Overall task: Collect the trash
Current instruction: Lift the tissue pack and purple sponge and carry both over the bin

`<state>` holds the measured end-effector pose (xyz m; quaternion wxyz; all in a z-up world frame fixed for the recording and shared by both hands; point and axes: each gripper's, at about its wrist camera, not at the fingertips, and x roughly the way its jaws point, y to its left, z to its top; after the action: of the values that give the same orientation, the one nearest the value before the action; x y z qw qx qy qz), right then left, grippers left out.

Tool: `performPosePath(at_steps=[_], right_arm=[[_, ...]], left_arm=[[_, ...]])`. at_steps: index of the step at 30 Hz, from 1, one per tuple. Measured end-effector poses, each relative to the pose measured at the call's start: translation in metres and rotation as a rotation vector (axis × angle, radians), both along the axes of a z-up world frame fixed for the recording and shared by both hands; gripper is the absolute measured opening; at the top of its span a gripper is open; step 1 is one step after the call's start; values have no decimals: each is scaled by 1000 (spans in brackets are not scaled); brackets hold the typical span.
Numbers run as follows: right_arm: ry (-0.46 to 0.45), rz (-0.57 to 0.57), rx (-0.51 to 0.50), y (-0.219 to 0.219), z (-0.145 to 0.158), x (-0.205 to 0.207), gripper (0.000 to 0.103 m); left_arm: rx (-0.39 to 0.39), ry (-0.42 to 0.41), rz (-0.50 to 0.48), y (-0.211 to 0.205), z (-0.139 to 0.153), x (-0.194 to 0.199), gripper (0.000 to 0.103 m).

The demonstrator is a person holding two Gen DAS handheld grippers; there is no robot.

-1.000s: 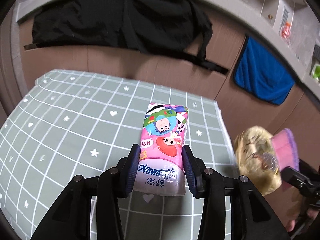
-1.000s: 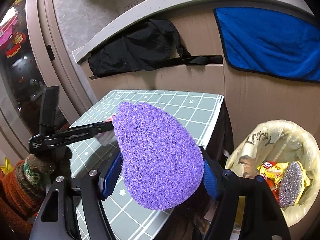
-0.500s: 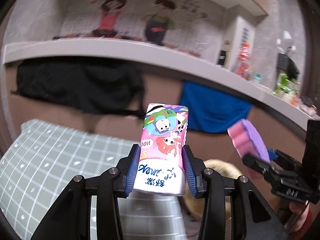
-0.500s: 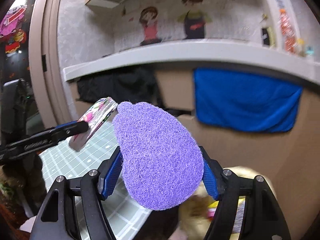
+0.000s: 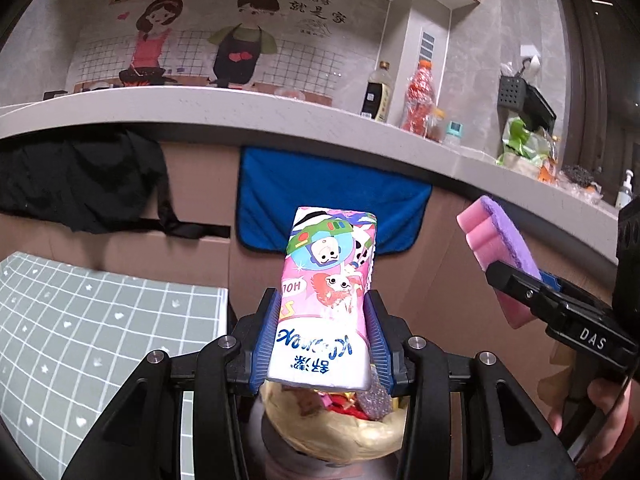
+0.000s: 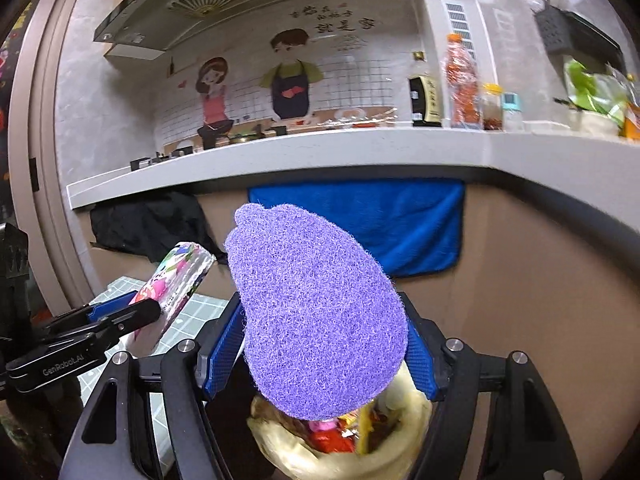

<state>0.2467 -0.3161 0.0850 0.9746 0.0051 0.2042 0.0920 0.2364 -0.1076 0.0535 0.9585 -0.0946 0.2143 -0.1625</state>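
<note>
My left gripper (image 5: 322, 336) is shut on a pink cartoon-printed tissue pack (image 5: 326, 292), held upright in the air. The same tissue pack (image 6: 176, 280) shows at the left of the right wrist view, in the left gripper (image 6: 132, 312). My right gripper (image 6: 320, 348) is shut on a purple scouring sponge (image 6: 316, 312); in the left wrist view the sponge (image 5: 500, 248) shows its pink foam back. Below both grippers stands a trash bin lined with a yellowish bag (image 5: 340, 436) (image 6: 304, 456), holding wrappers and other rubbish.
A table with a grey-green grid cloth (image 5: 80, 328) lies to the left of the bin. Behind runs a counter (image 5: 280, 116) with bottles; a blue towel (image 5: 320, 200) and black cloth (image 5: 80, 184) hang from its front. A hand (image 5: 592, 408) holds the right gripper.
Both grippers have risen from over the table and swung right toward the bin, each keeping its grip. The bin now sits directly below the held items in both views.
</note>
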Motion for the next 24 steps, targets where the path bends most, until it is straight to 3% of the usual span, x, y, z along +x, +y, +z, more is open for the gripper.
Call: performPosePath(at_steps=[10,24], right_arm=[[63,-26,64,-39,-40,3,69],[170,-40,106,-57,-98,47,69]], left_arm=[[55,57,11,-35,-31,13,44],[64,185,13,-52,-98,54,44]])
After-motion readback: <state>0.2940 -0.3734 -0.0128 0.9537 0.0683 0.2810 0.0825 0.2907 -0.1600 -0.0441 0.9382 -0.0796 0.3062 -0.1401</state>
